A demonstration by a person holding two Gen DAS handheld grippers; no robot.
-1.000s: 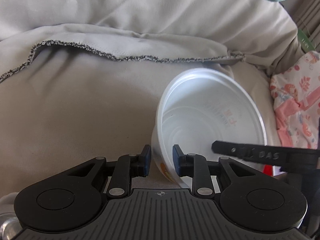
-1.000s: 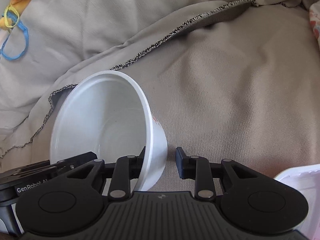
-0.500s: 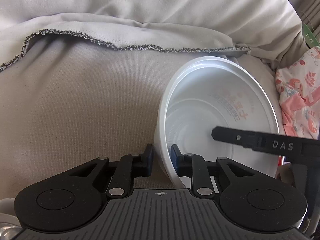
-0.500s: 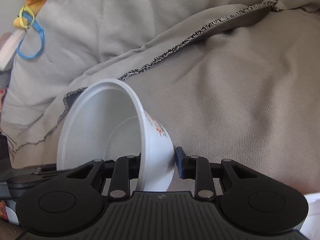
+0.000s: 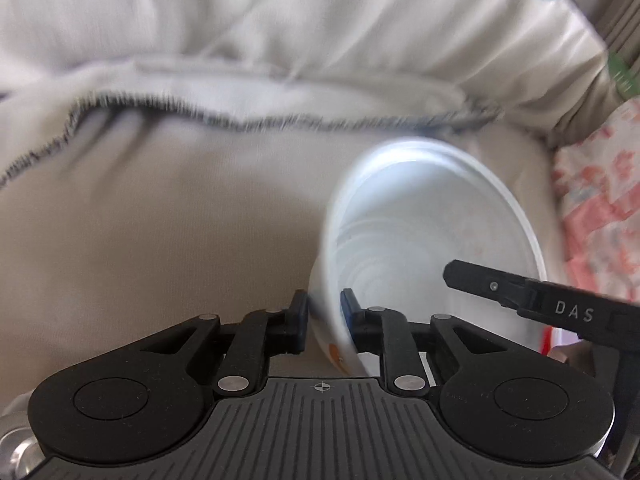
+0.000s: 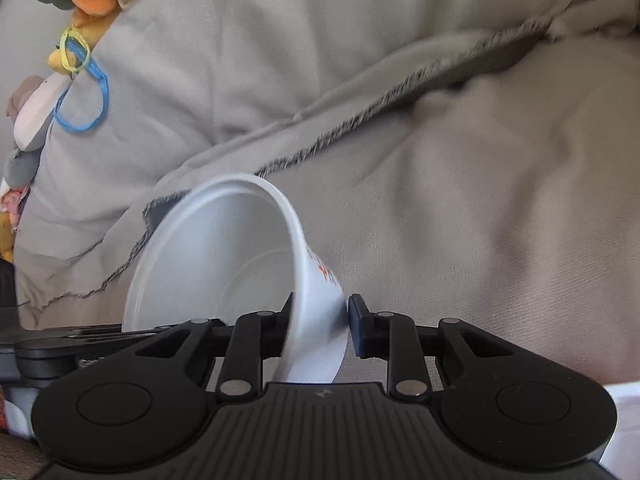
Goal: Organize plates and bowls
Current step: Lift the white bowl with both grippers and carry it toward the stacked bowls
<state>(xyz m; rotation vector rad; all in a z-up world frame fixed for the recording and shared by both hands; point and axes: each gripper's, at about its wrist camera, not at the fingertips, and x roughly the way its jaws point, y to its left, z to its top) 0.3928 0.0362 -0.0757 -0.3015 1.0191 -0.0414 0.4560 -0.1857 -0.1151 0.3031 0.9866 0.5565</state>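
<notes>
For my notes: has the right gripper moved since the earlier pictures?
Yes. The right gripper turned left and upward: the blue loop sits farther right and lower.

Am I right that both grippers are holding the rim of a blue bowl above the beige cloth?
Not quite: the bowl is white, not blue, as the right wrist view shows. The left gripper and right gripper do both hold its rim above the beige cloth.

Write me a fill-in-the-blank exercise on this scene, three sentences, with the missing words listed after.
1. Both grippers hold one white ____ by its wall.
2. In the left wrist view, the left gripper grips the bowl, whose inside is ____ of food.
3. In the right wrist view, the right gripper pinches the wall over a ____ blanket.

Missing words: bowl; empty; grey
</notes>
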